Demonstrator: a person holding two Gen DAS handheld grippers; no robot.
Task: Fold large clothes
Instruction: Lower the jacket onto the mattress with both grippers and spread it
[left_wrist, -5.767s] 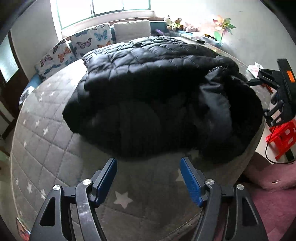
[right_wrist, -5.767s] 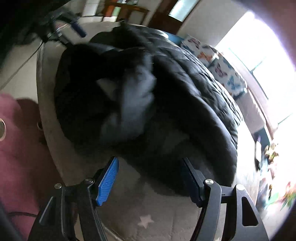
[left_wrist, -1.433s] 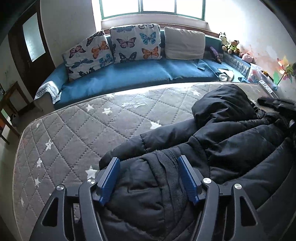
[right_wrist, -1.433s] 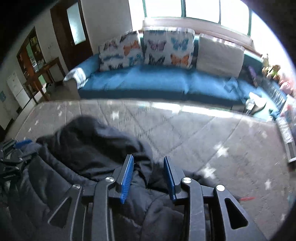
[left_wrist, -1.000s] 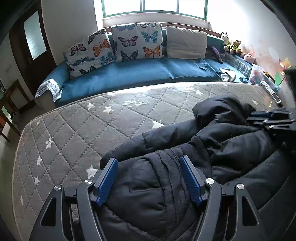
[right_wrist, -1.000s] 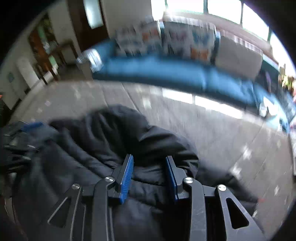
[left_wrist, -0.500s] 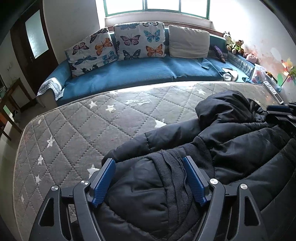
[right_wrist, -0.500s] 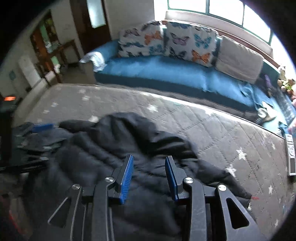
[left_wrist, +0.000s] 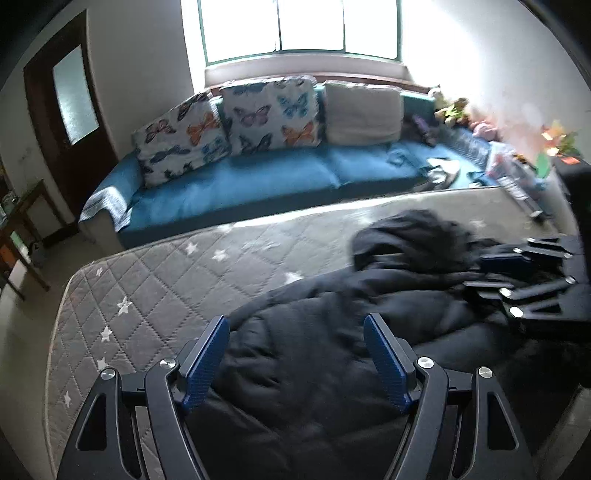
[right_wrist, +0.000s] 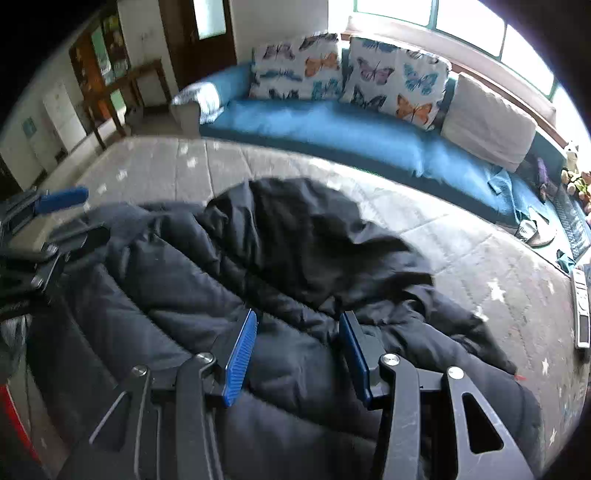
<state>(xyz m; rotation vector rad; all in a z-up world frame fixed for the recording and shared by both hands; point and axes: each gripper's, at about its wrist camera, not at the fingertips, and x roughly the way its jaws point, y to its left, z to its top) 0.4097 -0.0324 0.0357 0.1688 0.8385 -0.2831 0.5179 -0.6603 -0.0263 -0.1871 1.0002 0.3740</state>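
A large black puffer jacket (left_wrist: 332, 354) lies bunched on the grey star-quilted mattress (left_wrist: 166, 295); it also fills the right wrist view (right_wrist: 240, 280). My left gripper (left_wrist: 297, 354) is open, its blue pads just above the jacket's near-left part, holding nothing. My right gripper (right_wrist: 297, 350) is open, its pads astride a fold of the jacket, not clamped. The right gripper shows at the right of the left wrist view (left_wrist: 524, 277). The left gripper shows at the left edge of the right wrist view (right_wrist: 48, 221).
A blue sofa (left_wrist: 277, 181) with butterfly cushions (left_wrist: 269, 114) runs along the mattress's far side under a window. A remote (right_wrist: 581, 314) lies at the mattress's right edge. A dark door (left_wrist: 66, 122) and a wooden table (left_wrist: 22, 229) stand left. Toys crowd the right corner.
The left gripper has lifted and pulled back off the jacket's edge. The right gripper's jaws have opened wider over the jacket. The hood end has flattened onto the mattress.
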